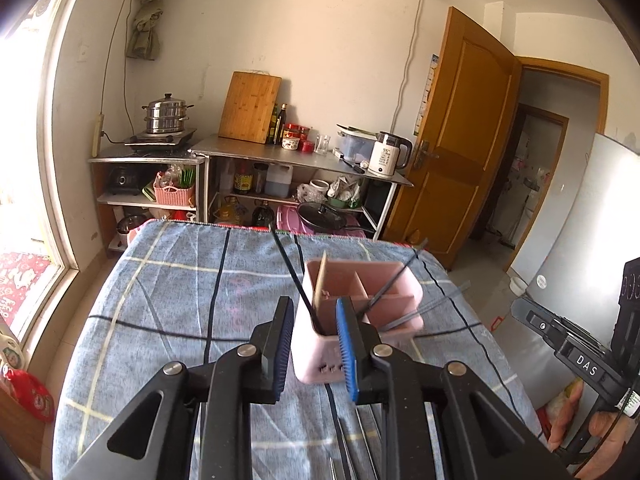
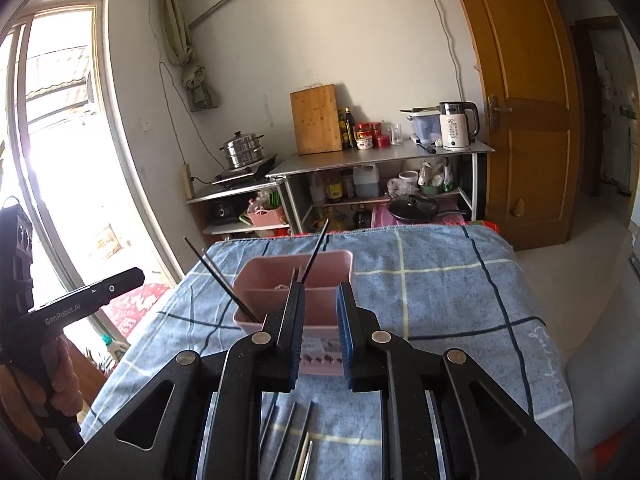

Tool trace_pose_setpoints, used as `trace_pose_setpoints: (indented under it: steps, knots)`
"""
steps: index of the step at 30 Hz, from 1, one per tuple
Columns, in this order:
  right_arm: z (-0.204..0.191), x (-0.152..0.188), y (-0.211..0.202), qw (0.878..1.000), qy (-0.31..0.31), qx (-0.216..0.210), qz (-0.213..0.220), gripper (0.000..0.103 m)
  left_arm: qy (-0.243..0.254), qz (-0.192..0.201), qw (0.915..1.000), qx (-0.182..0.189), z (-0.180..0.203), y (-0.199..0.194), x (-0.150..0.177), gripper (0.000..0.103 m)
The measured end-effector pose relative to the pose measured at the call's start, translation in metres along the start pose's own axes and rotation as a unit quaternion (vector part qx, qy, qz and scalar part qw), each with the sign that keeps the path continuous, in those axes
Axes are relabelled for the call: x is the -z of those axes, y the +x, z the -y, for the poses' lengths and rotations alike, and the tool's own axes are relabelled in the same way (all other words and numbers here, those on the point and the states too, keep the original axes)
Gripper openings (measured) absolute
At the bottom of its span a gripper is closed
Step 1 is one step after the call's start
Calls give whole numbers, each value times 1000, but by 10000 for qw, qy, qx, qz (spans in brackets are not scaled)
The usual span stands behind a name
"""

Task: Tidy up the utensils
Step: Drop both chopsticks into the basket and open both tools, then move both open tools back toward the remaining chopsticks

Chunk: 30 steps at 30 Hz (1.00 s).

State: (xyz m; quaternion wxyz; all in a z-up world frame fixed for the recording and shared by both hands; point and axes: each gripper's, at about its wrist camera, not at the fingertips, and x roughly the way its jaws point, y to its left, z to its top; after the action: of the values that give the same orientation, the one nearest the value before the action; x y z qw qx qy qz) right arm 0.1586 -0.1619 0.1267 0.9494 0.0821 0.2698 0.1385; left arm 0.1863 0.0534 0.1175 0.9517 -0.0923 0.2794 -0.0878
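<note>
Small kitchen-ish room with a window, a wooden door and steel shelving at the back, and in front a table under a blue plaid cloth (image 1: 168, 280). On that cloth, toward the far middle, sits the pink plastic utensil holder with divided compartments (image 1: 360, 308), so that's where everything's meant to end up. It's partly loaded already: in the left view I count about four dark thin chopsticks (image 1: 292, 272) leaning out of it at odd angles, plus one pale wooden stick (image 1: 321, 280) standing in the near-left compartment. Not done though, there are loose dark sticks on the cloth (image 2: 288, 436) lying right under the grippers; I make out about four in the right view, one looking lighter, but they're half hidden so don't quote me. So I'd call it roughly midway, with the loose ones left to go in. The left gripper (image 1: 316, 344) has its blue pads parted with nothing pinched between them; the holder just shows through the gap. Same for the right gripper (image 2: 320, 340): jaws apart, empty, hovering just short of the holder above the loose sticks.
</note>
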Motion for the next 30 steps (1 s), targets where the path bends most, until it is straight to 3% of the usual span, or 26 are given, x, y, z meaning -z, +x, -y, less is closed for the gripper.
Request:
trace_pose_setpoints:
  steps: [16,30]
  knots:
    - [2,105,-16,9952,119,-138,-959,17,-23,-809,9967,55,9,-13,128,22]
    - [-10,148,0,9884,72,-163,-1508,17,-111,-1341,9908,112,11,1,176,22]
